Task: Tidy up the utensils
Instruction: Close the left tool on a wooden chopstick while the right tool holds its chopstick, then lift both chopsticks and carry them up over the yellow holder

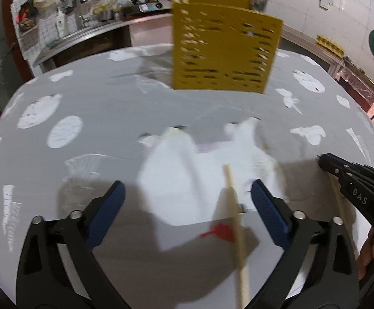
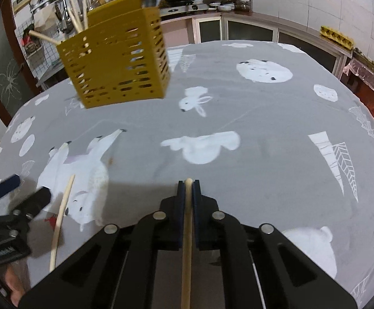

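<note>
Chopsticks: one clamped in right tool [image 2: 187,183], jaws shut on it, tip poking just past the pads. Left tool [image 1: 187,195] wide open, nothing gripped; 2nd chopstick [image 1: 236,221] lies on bench [image 1: 109,97] between its pads, not touching. Step looks like pickup, both hands. Next: left needs to drop and close on the stick, then carry both to yellow holder [image 2: 115,59] further back, already w/ sticks inside. Left view blurred; rear ends of both sticks cut off at frame edge.
</note>
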